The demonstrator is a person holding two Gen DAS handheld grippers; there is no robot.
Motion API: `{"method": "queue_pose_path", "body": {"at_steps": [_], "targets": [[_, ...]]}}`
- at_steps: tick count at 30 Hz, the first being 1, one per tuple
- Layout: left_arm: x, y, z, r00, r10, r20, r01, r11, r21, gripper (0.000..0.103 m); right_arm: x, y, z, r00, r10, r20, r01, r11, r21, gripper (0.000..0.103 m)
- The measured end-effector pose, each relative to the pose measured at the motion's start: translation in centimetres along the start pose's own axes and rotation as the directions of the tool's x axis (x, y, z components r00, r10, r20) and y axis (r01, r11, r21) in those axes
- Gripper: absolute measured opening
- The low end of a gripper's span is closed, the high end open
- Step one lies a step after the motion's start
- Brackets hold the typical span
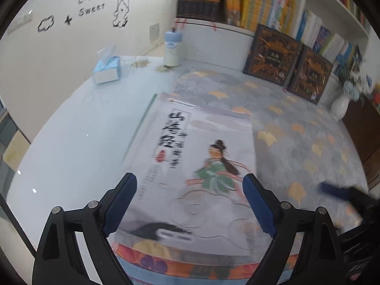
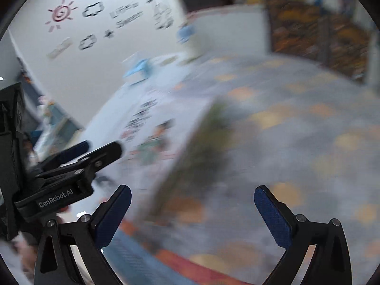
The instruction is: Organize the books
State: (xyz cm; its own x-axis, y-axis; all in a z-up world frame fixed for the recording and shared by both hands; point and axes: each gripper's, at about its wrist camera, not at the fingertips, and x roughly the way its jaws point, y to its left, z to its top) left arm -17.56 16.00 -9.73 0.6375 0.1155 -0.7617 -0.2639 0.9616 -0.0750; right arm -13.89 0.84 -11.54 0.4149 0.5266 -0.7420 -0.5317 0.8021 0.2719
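The left gripper (image 1: 190, 204) hangs with jaws spread wide and empty over the white picture book (image 1: 190, 166), which lies flat on the patterned mat (image 1: 308, 128). The right gripper (image 2: 192, 216) gapes too, seemingly empty through blur. At one o'clock two dark ornate books (image 1: 287, 64) lean against the bookshelf (image 1: 237, 27); the tissue box (image 1: 106, 70) sits at eleven.
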Motion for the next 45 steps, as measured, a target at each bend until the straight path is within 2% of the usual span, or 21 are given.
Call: {"method": "queue_pose_path", "body": {"at_steps": [1, 3, 4, 9, 14, 18, 22, 26, 45], "targets": [[0.1, -0.8, 0.0, 1.000, 0.004, -0.007, -0.004, 1.000, 0.021, 0.102, -1.3, -0.5, -0.3, 0.998, -0.062, 0.023, 0.062, 0.998, -0.019, 0.103], [-0.3, -2.8, -0.1, 1.000, -0.014, 0.010, 0.014, 0.998, 0.057, 0.102, -2.9, -1.3, -0.8, 0.989, -0.143, 0.034, 0.145, 0.988, -0.056, 0.103], [-0.4, -3.5, -0.2, 1.000, -0.022, 0.012, 0.022, 0.998, 0.067, 0.102, -3.3, -1.7, -1.0, 0.987, -0.159, 0.031, 0.160, 0.985, -0.067, 0.103], [-0.7, -7.9, -0.8, 0.998, -0.056, 0.022, 0.052, 0.990, 0.133, 0.102, -4.9, -3.9, -1.5, 0.977, -0.212, 0.031, 0.214, 0.973, -0.081, 0.103], [-1.1, -11.0, -1.0, 0.995, -0.096, 0.035, 0.088, 0.981, 0.174, 0.102, -6.1, -6.4, -2.5, 0.973, -0.228, 0.046, 0.229, 0.973, -0.017, 0.103], [-1.1, -12.4, -0.9, 0.994, -0.105, 0.041, 0.095, 0.975, 0.201, 0.102, -7.2, -8.2, -3.1, 0.961, -0.273, 0.054, 0.272, 0.962, 0.024, 0.103], [-1.1, -12.9, -1.1, 0.995, -0.094, 0.039, 0.084, 0.974, 0.213, 0.102, -7.9, -10.2, -3.3, 0.957, -0.283, 0.068, 0.278, 0.958, 0.073, 0.103], [-0.8, -13.3, -1.3, 0.996, -0.090, 0.022, 0.083, 0.972, 0.218, 0.102, -8.7, -11.7, -3.4, 0.942, -0.323, 0.092, 0.308, 0.940, 0.146, 0.103], [-0.3, -13.0, -1.3, 0.993, -0.119, 0.001, 0.117, 0.972, 0.202, 0.102, -9.2, -11.4, -3.2, 0.940, -0.319, 0.121, 0.302, 0.943, 0.138, 0.103]]}}
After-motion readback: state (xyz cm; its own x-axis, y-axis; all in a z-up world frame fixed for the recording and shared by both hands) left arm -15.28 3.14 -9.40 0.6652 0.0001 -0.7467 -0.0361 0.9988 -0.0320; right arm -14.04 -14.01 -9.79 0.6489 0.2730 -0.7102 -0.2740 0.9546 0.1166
